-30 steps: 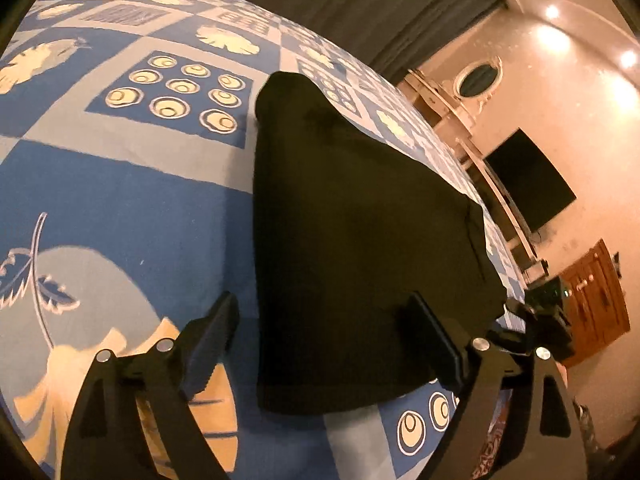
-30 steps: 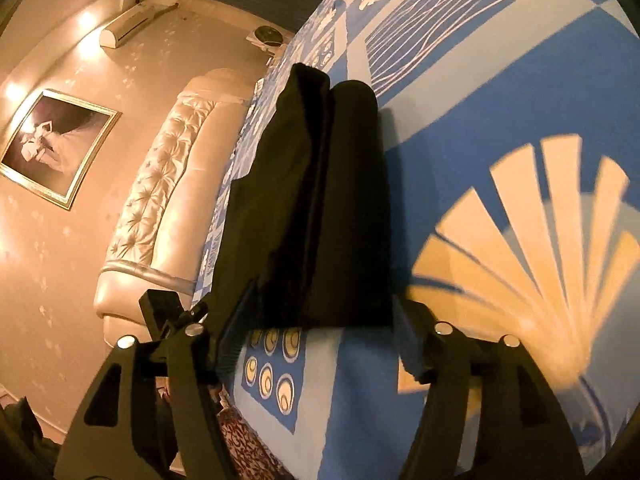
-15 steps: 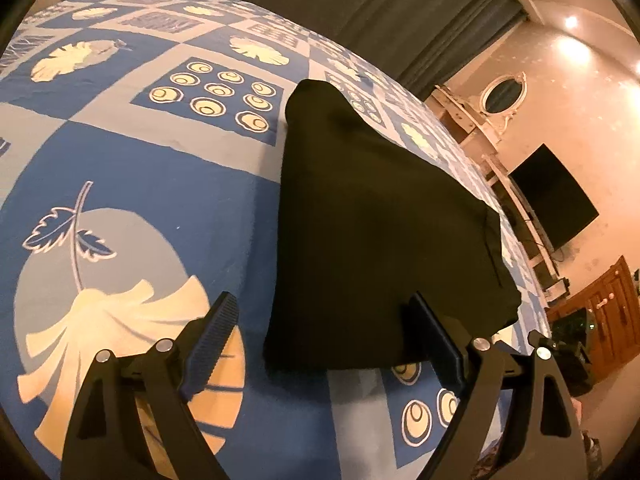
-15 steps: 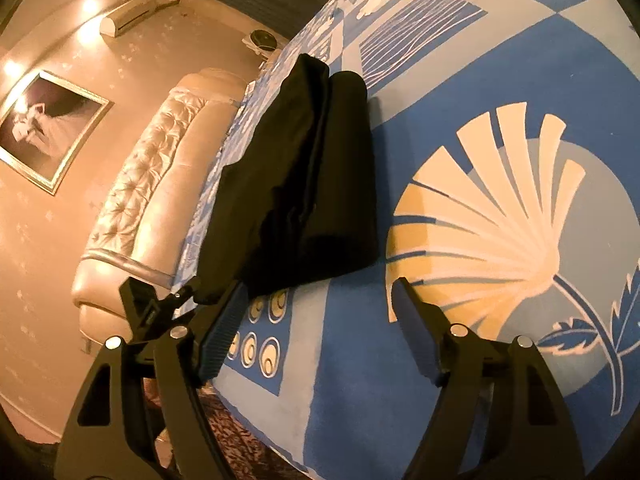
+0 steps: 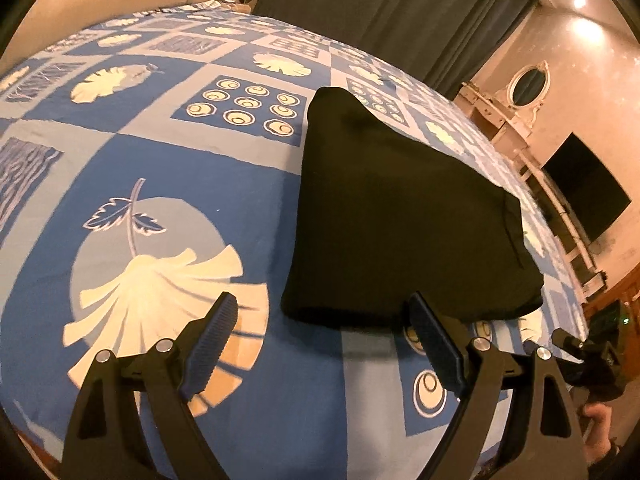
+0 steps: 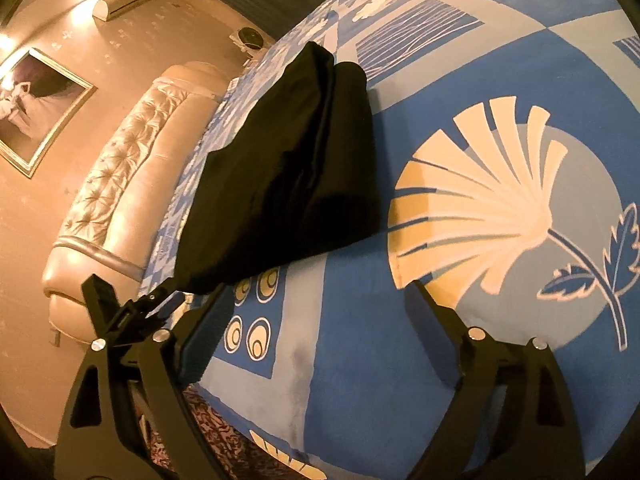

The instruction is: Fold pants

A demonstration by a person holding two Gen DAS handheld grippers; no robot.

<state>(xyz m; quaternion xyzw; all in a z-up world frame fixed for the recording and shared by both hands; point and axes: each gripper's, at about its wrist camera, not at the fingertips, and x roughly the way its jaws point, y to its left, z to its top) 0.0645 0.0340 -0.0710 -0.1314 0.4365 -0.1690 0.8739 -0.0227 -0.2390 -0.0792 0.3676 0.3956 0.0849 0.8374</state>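
The black pants (image 5: 400, 216) lie folded into a compact stack on the blue patterned bedspread (image 5: 180, 184). In the right wrist view the pants (image 6: 288, 176) show several folded layers. My left gripper (image 5: 320, 320) is open and empty, just short of the stack's near edge. My right gripper (image 6: 316, 312) is open and empty, held back from the stack's near end over the bedspread (image 6: 440, 160). The other gripper shows at the right edge of the left wrist view (image 5: 588, 364) and at the left of the right wrist view (image 6: 120, 312).
A tufted cream headboard (image 6: 132, 168) borders the bed. A dark curtain (image 5: 400, 12), a white dresser with oval mirror (image 5: 516, 96) and a wall TV (image 5: 584, 192) stand beyond the bed. The bed's edge drops off near my right gripper, above a dark patterned rug (image 6: 224, 436).
Both grippers have pulled back from the folded pants, which now look smaller and farther off. The pants have not moved.
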